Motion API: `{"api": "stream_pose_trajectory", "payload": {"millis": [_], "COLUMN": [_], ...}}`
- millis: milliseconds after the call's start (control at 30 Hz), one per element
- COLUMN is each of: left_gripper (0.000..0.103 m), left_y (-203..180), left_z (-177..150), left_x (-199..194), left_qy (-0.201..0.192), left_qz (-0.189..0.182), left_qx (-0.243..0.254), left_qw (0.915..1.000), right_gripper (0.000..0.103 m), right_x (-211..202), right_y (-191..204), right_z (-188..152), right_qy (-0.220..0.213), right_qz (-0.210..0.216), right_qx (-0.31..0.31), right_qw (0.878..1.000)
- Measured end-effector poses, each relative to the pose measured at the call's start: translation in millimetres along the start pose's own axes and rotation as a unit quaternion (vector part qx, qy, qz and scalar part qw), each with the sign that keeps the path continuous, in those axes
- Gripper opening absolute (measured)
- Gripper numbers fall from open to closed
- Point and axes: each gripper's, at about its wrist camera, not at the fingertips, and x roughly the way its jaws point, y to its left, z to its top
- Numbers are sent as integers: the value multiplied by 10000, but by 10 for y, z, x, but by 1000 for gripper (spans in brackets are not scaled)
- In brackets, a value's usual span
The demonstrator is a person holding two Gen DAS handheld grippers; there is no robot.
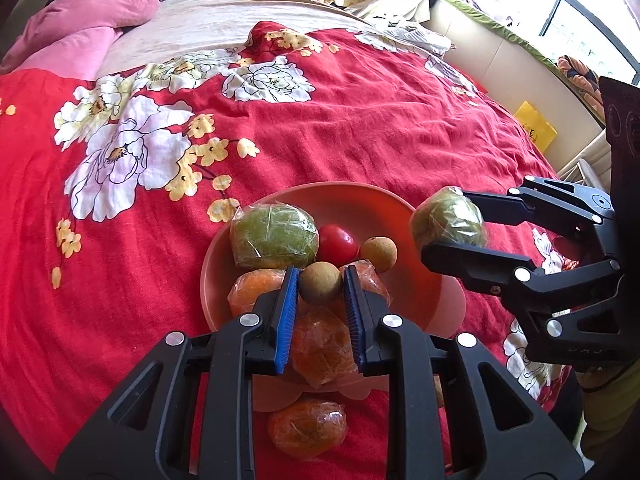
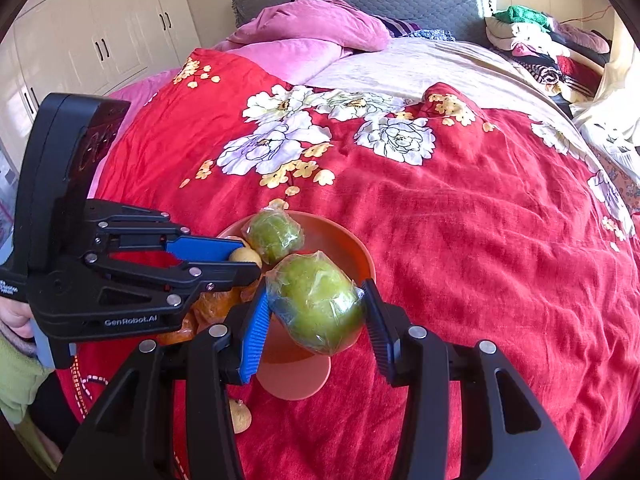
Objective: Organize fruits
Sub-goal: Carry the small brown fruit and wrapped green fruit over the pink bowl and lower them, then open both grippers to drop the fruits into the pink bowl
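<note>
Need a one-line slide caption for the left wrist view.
Left gripper pinches a small brown fruit over the orange bowl; right gripper holds a wrapped green fruit.

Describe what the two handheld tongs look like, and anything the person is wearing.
Both tongs, left and right, are matte black plastic linkages with silver rivets and ribbed blue pads inside the fingers. The left one's body reads "GenRobot.AI" in small pale lettering, with a black box mounted on top. A yellow-green sleeve shows at the wrist.

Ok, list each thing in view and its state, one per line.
Left hand-held gripper: shut on small brown fruit.
Right hand-held gripper: shut on wrapped green fruit.
Bowl: holding fruit.
Wrapped orange fruit: on bedspread, outside bowl.
</note>
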Motion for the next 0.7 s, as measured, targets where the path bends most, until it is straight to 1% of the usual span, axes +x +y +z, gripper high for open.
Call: {"api": "stream_pose_trajectory", "payload": {"millis": [167,367,533,600,700], "left_gripper": [17,24,26,30,30], "left_y": [7,13,-3,-7,-13], "left_z": [-8,-21,-46,-55,-71], "left_x": [-2,-25,-42,-51,-70], "left_qy": [-3,-30,-44,-61,-64], "left_qz": [-7,-33,-36,-37,-25], "left_qx": [-16,-23,6,12,31], "left_qw": [10000,10000,10000,10000,10000], "right_gripper": [43,43,44,44,44], "right_x": [81,133,155,166,175], "right_y": [-34,-53,-70,-78,-87], "right_z": [4,-32,-27,-24,-19], "right_qy": [66,99,81,91,96], "right_qz": [10,91,102,138,159], "right_qx": [57,172,267,306,349], "right_qw": [10000,9998,9996,9994,9992]}}
